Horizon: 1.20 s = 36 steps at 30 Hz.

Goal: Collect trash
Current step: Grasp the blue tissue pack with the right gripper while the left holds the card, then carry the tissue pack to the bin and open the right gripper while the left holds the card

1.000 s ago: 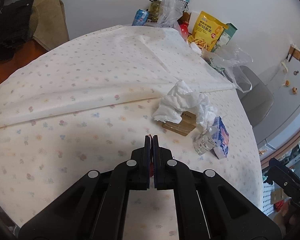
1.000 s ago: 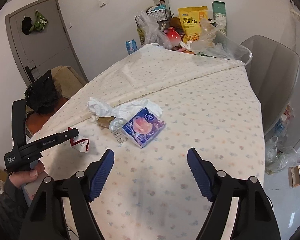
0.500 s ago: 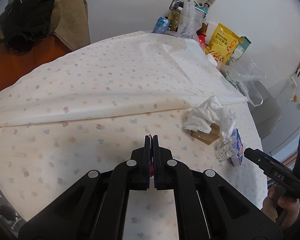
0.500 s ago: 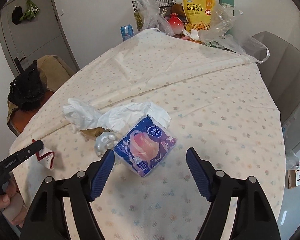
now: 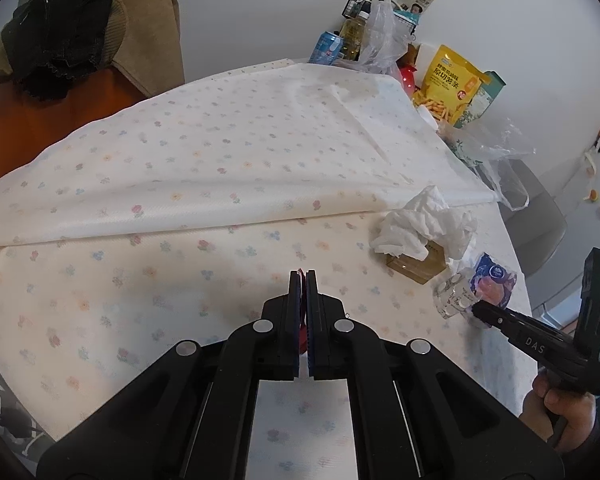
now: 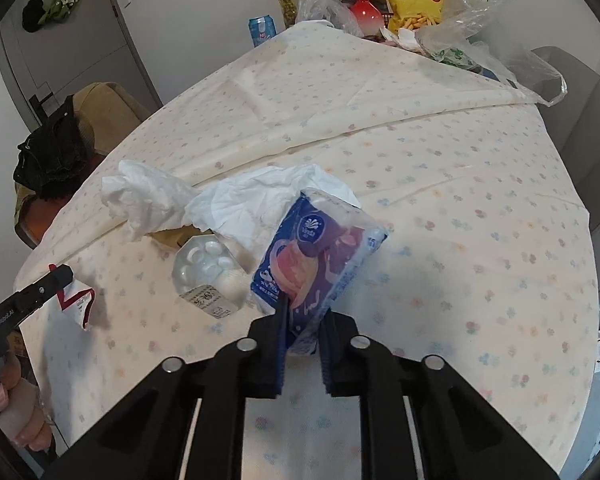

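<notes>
Fingers of the right gripper clenched on the near end of the blue tissue pack, pack tilted up off the desk, long axis running straight ahead from the fingertips and leaning a little right. Fingers of the left gripper pressed together on a red-and-white wrapper, only a thin red edge showing between them in the left wrist view, most of the scrap hanging below the tips in the right wrist view.

Remaining trash just beyond and left of the pack: 1 clear plastic blister tray touching the pack's left side, 1 brown cardboard piece behind it, 1 heap of crumpled white tissue draped over the cardboard. Right gripper nearer to that cluster; left gripper off to its left, apart from it.

Count: 2 grippers, both loaded; 1 tissue pack, 1 wrapper, 1 tray, 1 cardboard piece, 1 tissue heap. No bin visible in either view. Likely next: carry both held pieces away, then return for the 3 left lying.
</notes>
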Each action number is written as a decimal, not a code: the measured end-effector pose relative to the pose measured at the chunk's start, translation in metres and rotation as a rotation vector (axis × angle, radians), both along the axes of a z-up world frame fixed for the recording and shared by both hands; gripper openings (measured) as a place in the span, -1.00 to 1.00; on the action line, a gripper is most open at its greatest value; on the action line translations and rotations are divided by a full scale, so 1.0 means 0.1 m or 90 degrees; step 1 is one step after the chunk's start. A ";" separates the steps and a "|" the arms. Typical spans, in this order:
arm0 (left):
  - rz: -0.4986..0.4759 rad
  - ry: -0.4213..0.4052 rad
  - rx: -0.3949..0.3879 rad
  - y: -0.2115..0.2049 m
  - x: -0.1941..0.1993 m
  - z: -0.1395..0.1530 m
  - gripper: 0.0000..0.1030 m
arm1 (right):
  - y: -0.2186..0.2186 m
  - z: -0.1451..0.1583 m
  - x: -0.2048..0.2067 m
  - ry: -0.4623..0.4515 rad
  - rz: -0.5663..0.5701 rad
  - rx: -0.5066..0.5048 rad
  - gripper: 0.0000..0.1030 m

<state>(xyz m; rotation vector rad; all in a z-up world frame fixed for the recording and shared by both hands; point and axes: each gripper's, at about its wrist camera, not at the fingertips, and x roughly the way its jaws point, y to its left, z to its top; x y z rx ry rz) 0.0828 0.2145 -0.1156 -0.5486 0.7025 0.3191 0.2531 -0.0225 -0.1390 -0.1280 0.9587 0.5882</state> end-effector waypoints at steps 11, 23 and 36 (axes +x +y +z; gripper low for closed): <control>-0.048 -0.024 0.013 -0.38 0.11 0.21 -0.94 | -0.62 0.28 -0.29 -0.020 -0.040 0.051 -0.83; -0.139 -0.039 0.023 -1.07 0.39 0.38 -0.94 | -1.50 0.51 -0.58 -0.046 -0.124 0.100 -0.82; -0.244 -0.049 0.036 -1.89 0.74 0.50 -0.94 | -2.54 0.46 -0.68 -0.053 -0.247 0.104 -0.82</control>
